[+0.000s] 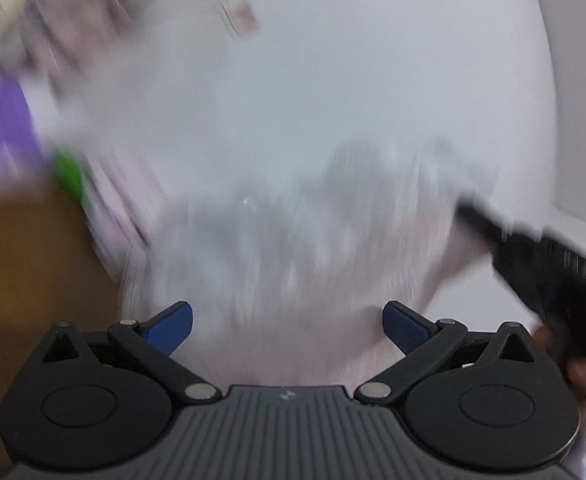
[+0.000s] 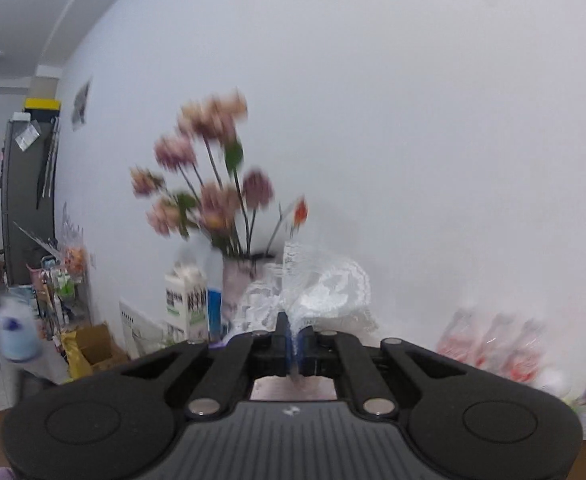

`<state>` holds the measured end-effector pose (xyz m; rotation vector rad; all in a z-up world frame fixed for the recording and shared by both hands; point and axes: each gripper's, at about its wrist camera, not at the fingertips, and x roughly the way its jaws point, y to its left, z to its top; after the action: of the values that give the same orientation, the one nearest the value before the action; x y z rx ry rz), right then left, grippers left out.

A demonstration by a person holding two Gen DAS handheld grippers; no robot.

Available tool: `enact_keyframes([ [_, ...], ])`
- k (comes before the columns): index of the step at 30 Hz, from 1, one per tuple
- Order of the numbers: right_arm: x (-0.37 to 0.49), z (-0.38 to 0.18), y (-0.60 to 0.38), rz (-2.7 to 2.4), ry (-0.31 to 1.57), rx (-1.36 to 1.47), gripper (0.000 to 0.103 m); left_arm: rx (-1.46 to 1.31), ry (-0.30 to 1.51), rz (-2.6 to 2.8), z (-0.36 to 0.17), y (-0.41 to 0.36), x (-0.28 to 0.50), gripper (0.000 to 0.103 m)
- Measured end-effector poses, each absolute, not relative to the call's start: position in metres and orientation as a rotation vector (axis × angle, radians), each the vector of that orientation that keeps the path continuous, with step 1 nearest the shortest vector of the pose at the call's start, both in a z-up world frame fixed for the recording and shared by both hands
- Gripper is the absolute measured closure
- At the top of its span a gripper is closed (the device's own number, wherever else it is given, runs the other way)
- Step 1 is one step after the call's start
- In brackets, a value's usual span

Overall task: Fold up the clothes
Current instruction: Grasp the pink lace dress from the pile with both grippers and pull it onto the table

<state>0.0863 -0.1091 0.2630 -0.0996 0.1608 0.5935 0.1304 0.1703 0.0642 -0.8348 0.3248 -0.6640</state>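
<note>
A pale pink and white garment (image 1: pixel 285 240) hangs in front of my left gripper (image 1: pixel 287 326), badly blurred. The left gripper is open, its blue pads wide apart, with the cloth's lower edge between them and not pinched. My right gripper (image 2: pixel 295 350) is shut on a white lace edge of the garment (image 2: pixel 321 288), which bunches up above the blue pads. In the left wrist view the right gripper (image 1: pixel 533 256) shows as a black body at the right, holding the cloth's upper right corner.
A brown table (image 1: pixel 33 280) lies at the left. A vase of pink flowers (image 2: pixel 213 184), a milk carton (image 2: pixel 185 300), packs of bottles (image 2: pixel 497 344) and cardboard boxes (image 2: pixel 97 344) stand along a white wall (image 2: pixel 413 120). A purple object (image 1: pixel 1 128) is at far left.
</note>
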Motion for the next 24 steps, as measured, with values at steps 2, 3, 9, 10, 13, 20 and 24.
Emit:
enact_keyframes([
  [2,0.043,0.281,-0.135,0.633,0.126,-0.097,0.101,-0.936,0.290,-0.769,0.065,0.153,0.096,0.003],
  [3,0.021,0.288,-0.145,0.650,0.102,-0.112,0.101,-0.988,0.259,-0.819,0.067,0.146,0.080,0.019],
  [9,-0.038,0.314,-0.177,0.613,-0.012,-0.130,0.101,-0.842,0.130,-0.781,0.148,0.121,0.030,0.100],
  [10,-0.034,0.318,-0.180,0.583,-0.020,-0.122,0.101,-0.733,0.070,-0.723,0.171,0.113,0.029,0.100],
  [13,0.028,0.323,-0.177,0.468,0.017,-0.090,0.100,-0.353,-0.001,-0.410,0.222,0.070,0.052,0.097],
  [20,0.134,0.221,-0.185,0.246,0.498,-0.199,0.064,0.058,0.535,0.013,0.147,0.030,0.114,0.030],
  [24,0.050,0.162,-0.198,0.469,0.539,-0.123,0.035,0.045,0.602,-0.047,0.107,0.048,0.034,0.027],
])
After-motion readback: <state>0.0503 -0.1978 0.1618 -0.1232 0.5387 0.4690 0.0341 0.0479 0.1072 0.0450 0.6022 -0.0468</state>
